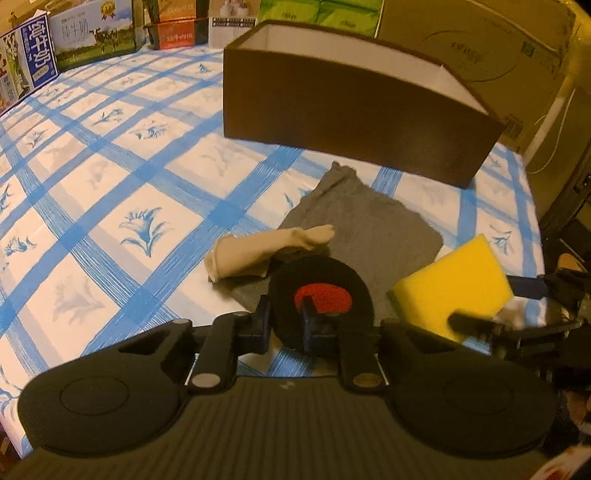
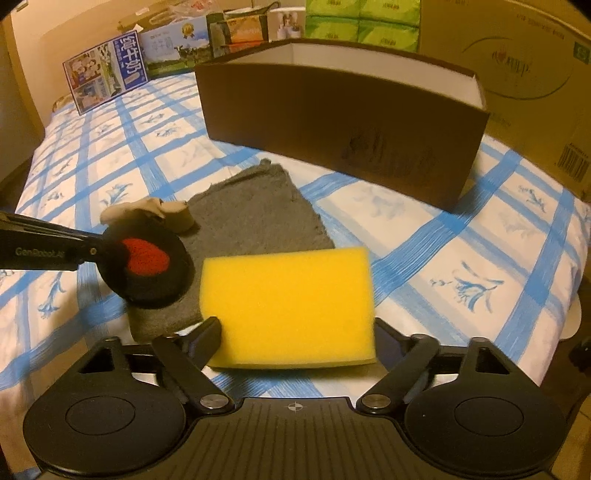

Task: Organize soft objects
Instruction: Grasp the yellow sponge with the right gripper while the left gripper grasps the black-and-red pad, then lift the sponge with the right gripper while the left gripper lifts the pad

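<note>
Count on the checked tablecloth (image 2: 461, 236): 1 yellow sponge (image 2: 288, 306), 1 grey cloth (image 2: 251, 218), 1 beige sock (image 1: 258, 247), 1 black round pad with red centre (image 1: 321, 295), 1 brown open box (image 2: 343, 122). Upper left of the frame: 2 milk cartons (image 1: 92, 33). Grippers: 2.
</note>
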Demonstrator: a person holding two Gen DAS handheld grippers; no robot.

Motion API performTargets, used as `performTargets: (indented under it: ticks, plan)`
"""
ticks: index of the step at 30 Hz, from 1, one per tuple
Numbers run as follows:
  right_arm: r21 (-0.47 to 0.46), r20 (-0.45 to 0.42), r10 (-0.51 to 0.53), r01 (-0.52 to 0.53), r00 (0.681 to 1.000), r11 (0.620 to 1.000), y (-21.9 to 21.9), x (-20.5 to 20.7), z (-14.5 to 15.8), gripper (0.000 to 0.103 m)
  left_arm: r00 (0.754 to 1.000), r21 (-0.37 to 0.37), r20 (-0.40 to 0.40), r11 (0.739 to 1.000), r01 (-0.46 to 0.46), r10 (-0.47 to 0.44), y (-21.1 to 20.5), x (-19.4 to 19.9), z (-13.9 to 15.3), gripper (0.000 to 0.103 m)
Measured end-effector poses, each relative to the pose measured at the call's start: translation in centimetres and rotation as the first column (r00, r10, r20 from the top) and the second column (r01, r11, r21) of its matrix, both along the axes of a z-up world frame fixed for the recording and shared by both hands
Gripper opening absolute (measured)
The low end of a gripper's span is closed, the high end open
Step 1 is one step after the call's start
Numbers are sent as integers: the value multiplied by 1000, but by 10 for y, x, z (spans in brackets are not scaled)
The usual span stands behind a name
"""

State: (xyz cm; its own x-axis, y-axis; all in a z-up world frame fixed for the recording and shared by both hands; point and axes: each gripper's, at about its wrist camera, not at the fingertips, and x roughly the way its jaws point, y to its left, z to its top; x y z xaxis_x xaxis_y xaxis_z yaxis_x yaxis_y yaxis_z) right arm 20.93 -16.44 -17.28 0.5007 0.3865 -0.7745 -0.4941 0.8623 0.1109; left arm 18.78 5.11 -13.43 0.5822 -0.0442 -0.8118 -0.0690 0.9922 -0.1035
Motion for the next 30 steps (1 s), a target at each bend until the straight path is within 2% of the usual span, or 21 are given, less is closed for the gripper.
performTargets:
  ticks: [1, 4, 9, 12, 15, 16, 17, 18, 19, 21, 23, 25, 27, 30]
  plan:
    - [2, 8, -11, 11, 1000, 1000, -3, 0, 4, 61, 1000, 0, 7, 1000, 3, -3, 0, -2, 3, 13]
    - [29, -12, -35, 36, 999, 999, -16, 6, 12, 45, 1000, -2, 17, 1000, 6, -6, -1, -9, 8, 12]
    - [74, -69, -44, 50, 997, 996, -29, 7, 16, 43, 1000, 14, 26, 1000, -8, 8, 3, -20, 15, 11]
    - [34, -106, -22, 26, 994, 999, -28, -1, 20, 43, 1000, 11, 19, 1000, -25, 25, 9, -26, 15, 11]
    - [37, -199, 53, -46, 979, 998, -26, -14, 19, 43, 999, 10, 14, 999, -36, 36, 14, -31, 15, 11]
    - [43, -200, 72, -65, 977, 997, -26, -19, 20, 43, 999, 9, 13, 999, -40, 39, 15, -33, 16, 11]
    - [44, -195, 88, -81, 977, 996, -27, -23, 22, 45, 999, 7, 13, 999, -41, 41, 16, -34, 16, 11]
    - [36, -184, 92, -87, 979, 996, -29, -26, 23, 59, 999, 7, 13, 999, -42, 42, 16, -36, 17, 11]
    - [26, -162, 91, -88, 983, 996, -31, -27, 25, 81, 999, 7, 14, 999, -43, 43, 16, -37, 17, 11]
    - [28, -103, 99, -96, 990, 995, -37, -26, 29, 93, 999, 7, 10, 999, -45, 45, 17, -38, 17, 11]
    - [31, -46, 124, -122, 991, 992, -41, -21, 33, 94, 999, 4, 6, 999, -53, 53, 18, -39, 16, 11]
    - [19, 8, 199, -199, 980, 980, -38, -16, 34, 95, 998, -4, 0, 998, -62, 62, 19, -39, 15, 11]
    - [-32, 51, 312, -311, 949, 950, -29, -14, 30, 95, 998, -7, -3, 998, -67, 67, 19, -39, 14, 11]
    - [-122, 53, 470, -461, 881, 879, -12, -15, 17, 95, 997, -9, -4, 997, -71, 71, 19, -40, 15, 11]
